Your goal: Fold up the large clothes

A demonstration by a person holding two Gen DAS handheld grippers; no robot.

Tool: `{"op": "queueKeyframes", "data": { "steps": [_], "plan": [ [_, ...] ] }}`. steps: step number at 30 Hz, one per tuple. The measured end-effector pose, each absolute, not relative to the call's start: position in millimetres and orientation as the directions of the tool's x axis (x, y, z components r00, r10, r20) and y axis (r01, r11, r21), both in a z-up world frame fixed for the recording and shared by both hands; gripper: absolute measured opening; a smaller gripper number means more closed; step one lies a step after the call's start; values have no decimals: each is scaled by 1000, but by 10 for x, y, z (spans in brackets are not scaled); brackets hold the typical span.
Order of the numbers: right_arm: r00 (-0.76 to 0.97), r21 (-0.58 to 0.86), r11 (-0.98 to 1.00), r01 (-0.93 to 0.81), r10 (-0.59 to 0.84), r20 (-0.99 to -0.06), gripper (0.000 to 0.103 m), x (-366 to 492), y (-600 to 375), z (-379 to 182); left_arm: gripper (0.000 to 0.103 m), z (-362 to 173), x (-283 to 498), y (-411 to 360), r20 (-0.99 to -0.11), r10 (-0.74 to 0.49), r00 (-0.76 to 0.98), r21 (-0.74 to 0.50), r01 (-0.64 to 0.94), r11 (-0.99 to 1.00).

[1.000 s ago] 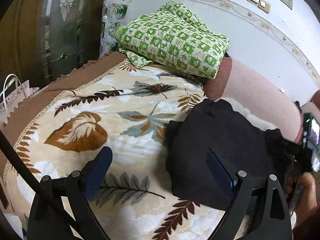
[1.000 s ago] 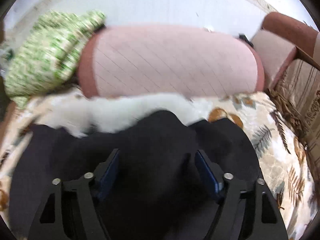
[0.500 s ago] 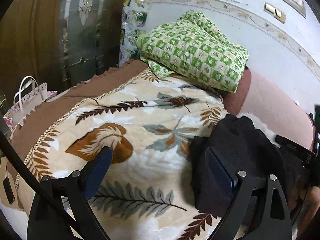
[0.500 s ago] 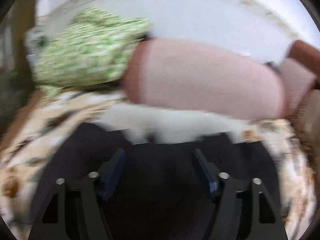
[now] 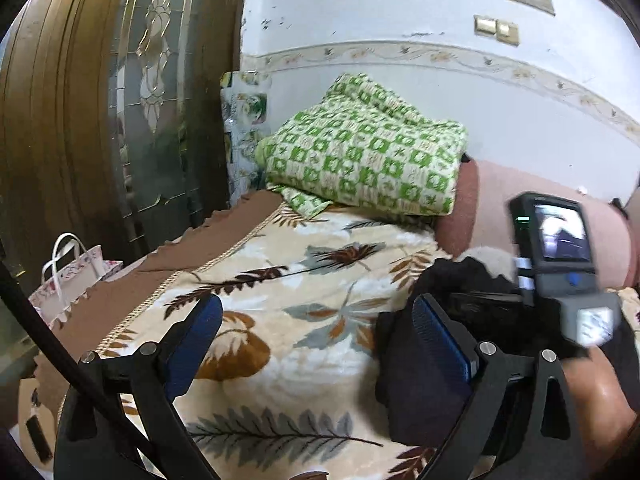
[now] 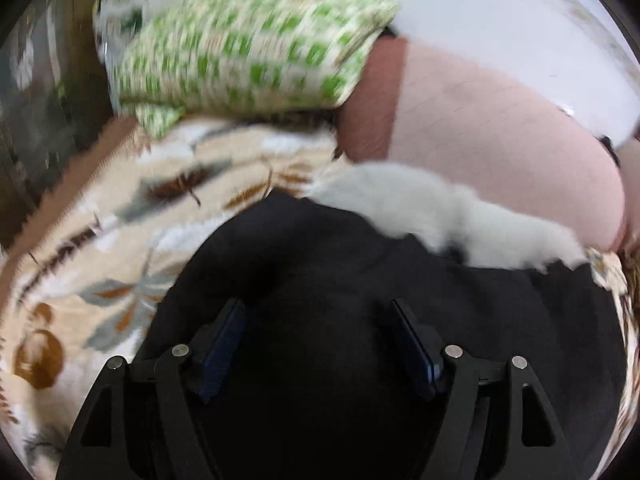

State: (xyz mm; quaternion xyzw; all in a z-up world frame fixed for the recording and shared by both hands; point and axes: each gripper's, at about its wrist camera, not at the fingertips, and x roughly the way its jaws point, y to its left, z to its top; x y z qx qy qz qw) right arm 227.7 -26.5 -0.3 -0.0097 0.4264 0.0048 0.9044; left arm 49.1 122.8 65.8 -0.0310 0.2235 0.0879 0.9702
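Note:
A black garment with a white furry trim (image 6: 440, 212) lies bunched on a leaf-patterned blanket (image 5: 280, 288). In the left wrist view the garment (image 5: 416, 396) is at the lower right. My left gripper (image 5: 316, 340) is open and empty above the blanket, left of the garment. My right gripper (image 6: 316, 336) is open, its blue-padded fingers (image 6: 224, 336) spread over the black garment (image 6: 360, 272), holding nothing. The right gripper's body and camera (image 5: 560, 252) show in the left wrist view over the garment.
A folded green checked quilt (image 5: 368, 152) lies at the head of the bed beside a pink bolster (image 6: 500, 136) against the white wall. A wooden glass-panelled door (image 5: 100, 120) and a white paper bag (image 5: 68, 276) stand to the left of the bed.
My left gripper has pulled back and to the left, away from the garment. My right gripper has swung left over the garment. Both stay open.

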Motion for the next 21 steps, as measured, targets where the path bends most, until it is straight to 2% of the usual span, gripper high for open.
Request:
{"op": "queueKeyframes", "data": {
  "steps": [2,8,12,15,21],
  "plan": [
    [662,14,1000,5,7,-749,77,1981,-474,131,97,688,433,1215,-420,134,898,-42,-166,985],
    [710,-35,994,102,-97,-697,77,988,-1217,287,98,774,233,963,-396,37,917,-21,-49,999],
    [742,20,978,208,-144,-654,85,311,-1816,251,98,762,18,640,-426,-63,903,-22,59,998],
    [749,25,959,283,-205,-631,86,-127,-2150,139,98,703,-176,392,-458,-135,879,-23,140,990],
    [740,106,917,385,-238,-629,87,-645,-2583,-58,98,403,-606,109,-536,-280,796,-127,252,959]
  ]
}}
